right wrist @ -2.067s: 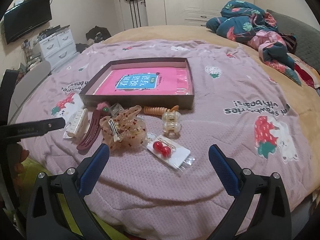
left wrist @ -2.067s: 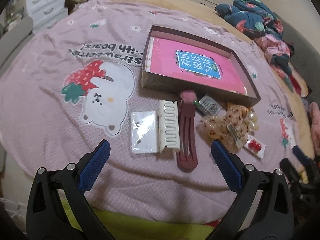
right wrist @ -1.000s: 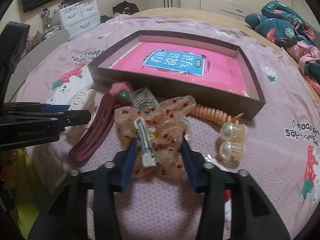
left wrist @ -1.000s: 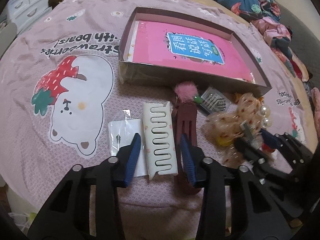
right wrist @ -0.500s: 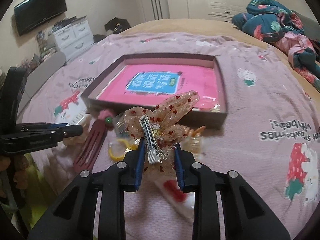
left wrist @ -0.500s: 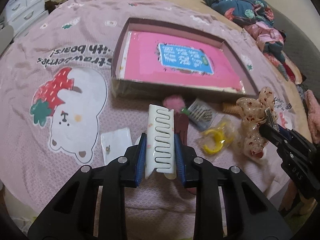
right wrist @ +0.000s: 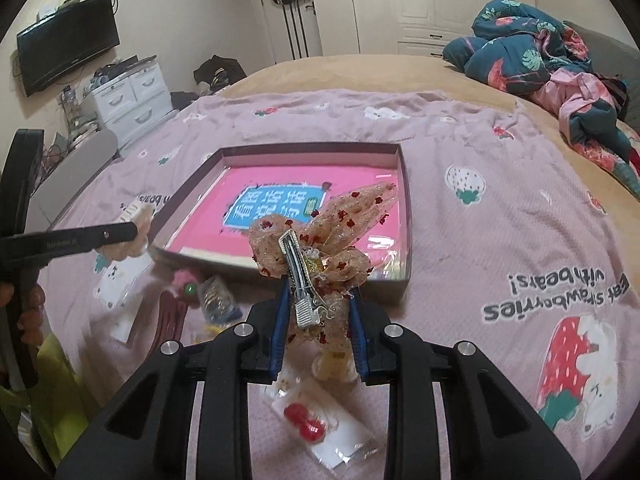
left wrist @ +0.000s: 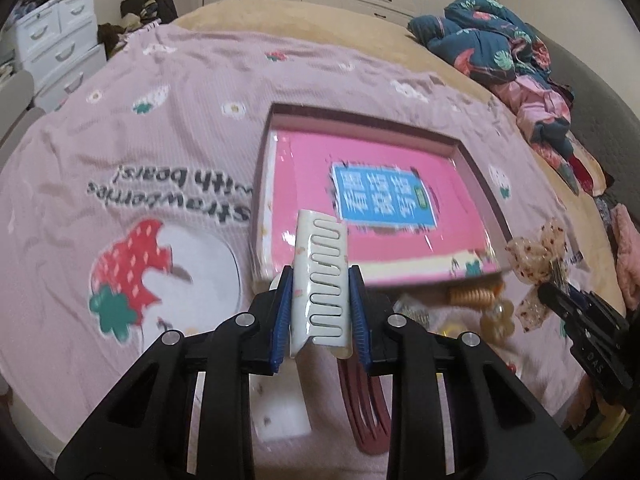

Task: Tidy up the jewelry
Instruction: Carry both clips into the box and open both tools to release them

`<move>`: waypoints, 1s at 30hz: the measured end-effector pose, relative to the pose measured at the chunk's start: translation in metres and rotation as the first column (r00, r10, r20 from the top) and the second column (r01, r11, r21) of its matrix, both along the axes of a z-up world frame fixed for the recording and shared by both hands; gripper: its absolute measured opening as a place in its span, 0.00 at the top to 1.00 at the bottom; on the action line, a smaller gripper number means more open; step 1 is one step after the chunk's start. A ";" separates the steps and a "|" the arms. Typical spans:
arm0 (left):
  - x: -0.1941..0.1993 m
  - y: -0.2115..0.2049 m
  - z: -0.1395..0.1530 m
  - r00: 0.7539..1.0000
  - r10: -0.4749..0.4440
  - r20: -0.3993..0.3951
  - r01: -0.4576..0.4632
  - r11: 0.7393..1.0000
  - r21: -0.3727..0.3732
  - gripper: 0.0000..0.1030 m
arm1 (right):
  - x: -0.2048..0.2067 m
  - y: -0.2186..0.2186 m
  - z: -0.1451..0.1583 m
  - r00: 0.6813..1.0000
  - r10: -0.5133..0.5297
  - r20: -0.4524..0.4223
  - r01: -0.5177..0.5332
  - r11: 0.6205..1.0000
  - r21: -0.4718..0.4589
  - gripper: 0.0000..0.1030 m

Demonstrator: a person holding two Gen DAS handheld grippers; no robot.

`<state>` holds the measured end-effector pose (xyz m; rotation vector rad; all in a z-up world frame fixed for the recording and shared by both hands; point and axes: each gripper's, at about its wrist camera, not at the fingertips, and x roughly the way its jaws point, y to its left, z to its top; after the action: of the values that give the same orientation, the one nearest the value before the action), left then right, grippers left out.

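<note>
Both grippers are loaded, we note: left gripper (left wrist: 320, 312) clamps the white claw clip (left wrist: 321, 276), right gripper (right wrist: 318, 320) clamps the sheer bow clip (right wrist: 324, 240). We see both items held above the bedspread (right wrist: 500, 208), near the brown box (right wrist: 404, 280).

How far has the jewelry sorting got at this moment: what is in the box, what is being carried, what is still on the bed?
Nothing is sorted yet: the box holds only the pink booklet. In hand: the left gripper is shut on the white comb clip, the right gripper on the sheer bow clip, both lifted off the blanket. Left on the bed: the maroon clip, the red-bead card, the orange coil tie and other small pieces.
</note>
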<state>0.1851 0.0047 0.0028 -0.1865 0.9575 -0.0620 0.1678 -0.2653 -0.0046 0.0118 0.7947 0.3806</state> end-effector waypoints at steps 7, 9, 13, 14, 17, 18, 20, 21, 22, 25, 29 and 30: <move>0.029 0.009 0.001 1.000 0.018 0.013 -0.018 1.000 -0.005 0.81 | 0.034 0.005 -0.001 1.000 -0.017 -0.002 0.017 1.000 -0.007 0.75; 0.038 0.010 -0.001 1.000 0.020 0.009 -0.020 1.000 -0.008 0.81 | 0.046 0.007 -0.003 1.000 -0.019 -0.009 0.019 1.000 -0.003 0.75; 0.052 0.008 -0.010 1.000 0.015 -0.004 -0.015 1.000 -0.014 0.81 | 0.069 0.014 -0.006 1.000 -0.021 -0.016 0.021 1.000 -0.010 0.75; 0.055 0.008 -0.013 1.000 0.013 -0.011 -0.014 1.000 -0.018 0.81 | 0.072 0.015 -0.007 1.000 -0.023 -0.017 0.022 1.000 -0.014 0.75; 0.063 0.006 -0.022 1.000 0.006 -0.028 -0.007 1.000 -0.025 0.81 | 0.085 0.020 -0.013 0.999 -0.021 -0.027 0.020 1.000 -0.024 0.75; 0.065 0.005 -0.025 0.999 0.002 -0.032 -0.003 1.000 -0.026 0.81 | 0.087 0.022 -0.015 0.999 -0.021 -0.031 0.020 0.999 -0.029 0.75; 0.069 0.002 -0.031 0.999 -0.005 -0.042 0.004 1.000 -0.026 0.81 | 0.094 0.024 -0.021 0.999 -0.023 -0.042 0.022 0.999 -0.037 0.75; 0.070 0.001 -0.034 0.999 -0.008 -0.047 0.007 1.000 -0.028 0.81 | 0.097 0.026 -0.024 0.999 -0.025 -0.047 0.023 0.999 -0.039 0.75; 0.071 0.001 -0.036 0.999 -0.009 -0.051 0.008 1.000 -0.028 0.81 | 0.100 0.027 -0.027 0.998 -0.027 -0.055 0.025 0.999 -0.040 0.75; 0.072 0.001 -0.041 0.998 -0.018 -0.059 0.017 1.000 -0.026 0.81 | 0.106 0.029 -0.034 0.997 -0.030 -0.077 0.028 0.999 -0.028 0.75; 0.071 0.002 -0.042 0.998 -0.023 -0.058 0.022 1.000 -0.020 0.81 | 0.109 0.033 -0.040 0.996 -0.031 -0.088 0.029 0.999 -0.028 0.73; 0.071 0.002 -0.042 0.998 -0.024 -0.057 0.023 1.000 -0.016 0.81 | 0.110 0.034 -0.041 0.995 -0.031 -0.092 0.029 0.999 -0.028 0.73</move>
<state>0.2558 0.0066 -0.0393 -0.1920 1.0162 -0.0865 0.2776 -0.2311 -0.0459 0.0167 0.8897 0.3428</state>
